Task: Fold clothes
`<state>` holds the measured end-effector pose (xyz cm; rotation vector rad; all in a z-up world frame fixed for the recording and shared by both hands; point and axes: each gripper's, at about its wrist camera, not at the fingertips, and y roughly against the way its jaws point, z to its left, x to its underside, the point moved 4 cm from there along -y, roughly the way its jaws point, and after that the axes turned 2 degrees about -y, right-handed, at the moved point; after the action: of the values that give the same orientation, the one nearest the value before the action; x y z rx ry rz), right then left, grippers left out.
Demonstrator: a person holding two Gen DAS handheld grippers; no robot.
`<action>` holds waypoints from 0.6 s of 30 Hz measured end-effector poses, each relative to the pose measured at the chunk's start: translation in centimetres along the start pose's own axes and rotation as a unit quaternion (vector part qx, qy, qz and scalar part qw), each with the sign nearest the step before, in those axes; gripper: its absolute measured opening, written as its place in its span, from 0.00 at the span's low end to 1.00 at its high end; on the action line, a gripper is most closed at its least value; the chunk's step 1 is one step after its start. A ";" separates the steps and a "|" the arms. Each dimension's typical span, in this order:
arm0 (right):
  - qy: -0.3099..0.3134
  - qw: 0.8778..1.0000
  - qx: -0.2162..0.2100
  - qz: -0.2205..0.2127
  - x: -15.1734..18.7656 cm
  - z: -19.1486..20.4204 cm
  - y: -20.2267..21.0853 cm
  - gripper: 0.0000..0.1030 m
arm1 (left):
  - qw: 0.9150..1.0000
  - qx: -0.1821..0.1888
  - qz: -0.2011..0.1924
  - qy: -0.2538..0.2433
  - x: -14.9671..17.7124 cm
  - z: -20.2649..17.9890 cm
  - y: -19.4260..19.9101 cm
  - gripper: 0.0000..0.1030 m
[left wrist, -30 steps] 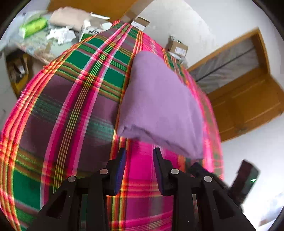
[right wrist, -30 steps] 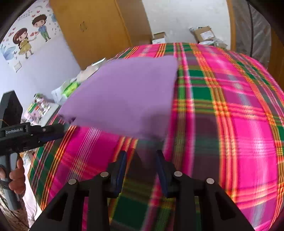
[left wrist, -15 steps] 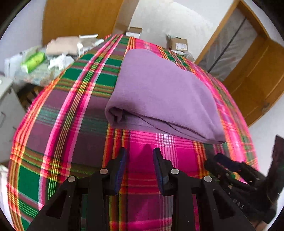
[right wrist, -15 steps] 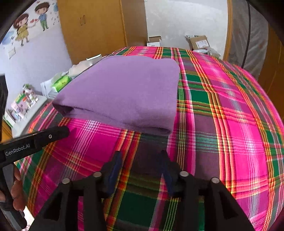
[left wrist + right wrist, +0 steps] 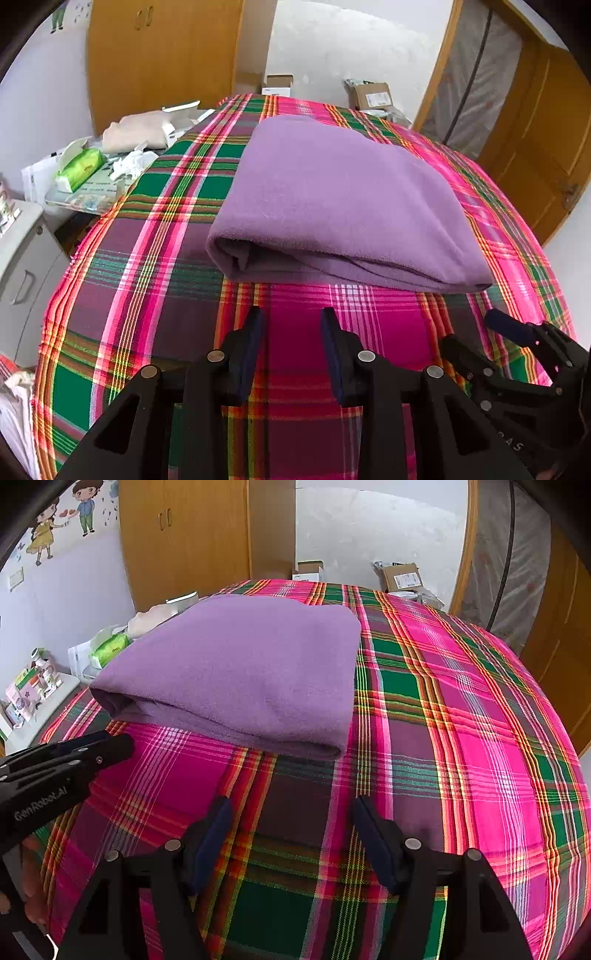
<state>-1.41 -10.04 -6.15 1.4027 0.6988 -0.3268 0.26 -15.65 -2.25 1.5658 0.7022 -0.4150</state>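
- plaid bedspread [image 5: 173, 258] carries a folded purple garment [image 5: 332, 199], lying flat.
- left claw [image 5: 291, 332] parted, empty, near it.
- right claw [image 5: 291, 823] wide apart, empty.

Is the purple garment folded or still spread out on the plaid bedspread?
Folded. The purple garment lies as a compact rectangle, stacked layers showing along its near edge, on the plaid bedspread. Neither gripper touches it.
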 end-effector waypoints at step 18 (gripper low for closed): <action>-0.022 0.999 0.023 0.008 -0.4 -1.4 -0.6 0.85 | 0.998 -0.053 -0.005 -0.032 -0.4 -1.3 -1.0 0.39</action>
<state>-2.43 -8.82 -6.35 1.4391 0.6481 -0.3620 -0.83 -14.47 -2.56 1.4442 0.6726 -0.4266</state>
